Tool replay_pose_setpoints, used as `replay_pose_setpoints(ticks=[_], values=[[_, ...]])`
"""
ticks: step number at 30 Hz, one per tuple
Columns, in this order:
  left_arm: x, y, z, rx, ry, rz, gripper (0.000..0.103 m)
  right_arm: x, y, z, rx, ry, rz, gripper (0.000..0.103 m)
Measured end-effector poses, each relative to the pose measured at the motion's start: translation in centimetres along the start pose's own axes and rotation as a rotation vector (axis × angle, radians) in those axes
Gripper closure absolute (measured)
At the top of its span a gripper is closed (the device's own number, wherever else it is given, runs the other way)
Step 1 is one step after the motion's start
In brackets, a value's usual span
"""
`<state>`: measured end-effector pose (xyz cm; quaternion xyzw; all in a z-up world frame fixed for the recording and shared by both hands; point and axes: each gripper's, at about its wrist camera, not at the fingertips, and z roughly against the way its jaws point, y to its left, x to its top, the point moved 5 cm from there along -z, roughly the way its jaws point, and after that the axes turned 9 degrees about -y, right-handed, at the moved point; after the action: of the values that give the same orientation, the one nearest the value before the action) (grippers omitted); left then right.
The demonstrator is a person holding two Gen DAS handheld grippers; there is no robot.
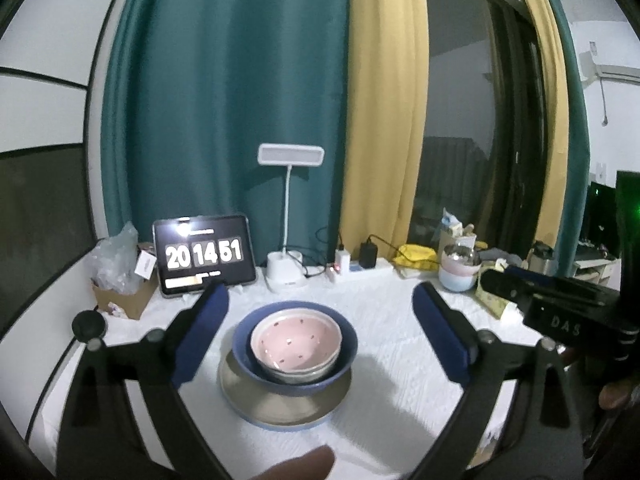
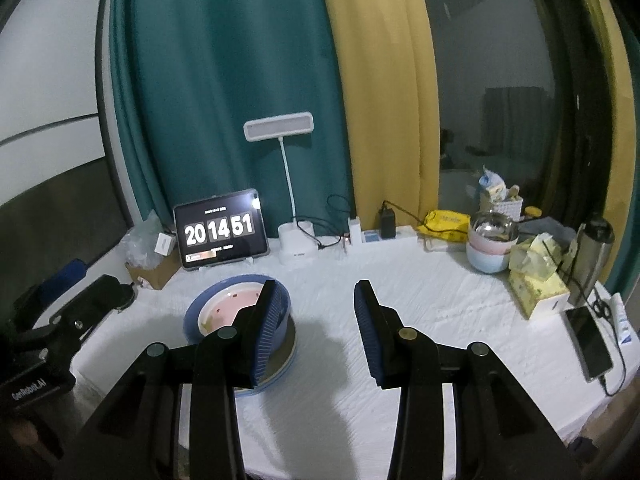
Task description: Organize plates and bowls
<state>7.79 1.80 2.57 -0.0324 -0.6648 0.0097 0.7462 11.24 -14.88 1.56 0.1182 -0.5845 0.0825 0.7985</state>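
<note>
— Where are the dishes right now?

— All in one stack near the middle of the white tablecloth (image 1: 400, 360). The pink bowl (image 1: 296, 340) sits inside the blue bowl (image 1: 248, 344), and the blue bowl rests on a plate (image 1: 280, 408) with a pale blue edge. From my right claw's camera the same stack lies low and to the left, the blue bowl (image 2: 196, 312) partly hidden behind one finger.

— And your claws?

— My left claw (image 1: 320, 320) is spread wide, one blue pad on each side of the stack, well clear of it and holding nothing. My right claw (image 2: 316, 328) is open too, with bare cloth between its fingers; its left pad (image 2: 264, 328) overlaps the bowls in the picture, but I cannot tell whether it touches them.

— What is behind the stack?

— A tablet (image 1: 204, 256) showing 20 14 51 stands at the back left, with a white desk lamp (image 1: 288, 216) just right of it in front of the teal curtain (image 1: 224, 100). Further right, two more bowls (image 2: 490, 244) are stacked beside a tissue box (image 2: 536, 284), and a phone (image 2: 588, 340) lies near the table's right edge.
</note>
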Motion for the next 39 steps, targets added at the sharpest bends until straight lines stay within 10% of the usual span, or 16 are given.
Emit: replay_pose_setpoints(ticks=[39], values=[[5.2, -1.4, 5.7, 0.017, -0.127, -0.062, 0.009, 4.9, 1.2, 8.0, -0.028, -0.193, 0.082, 0.062]])
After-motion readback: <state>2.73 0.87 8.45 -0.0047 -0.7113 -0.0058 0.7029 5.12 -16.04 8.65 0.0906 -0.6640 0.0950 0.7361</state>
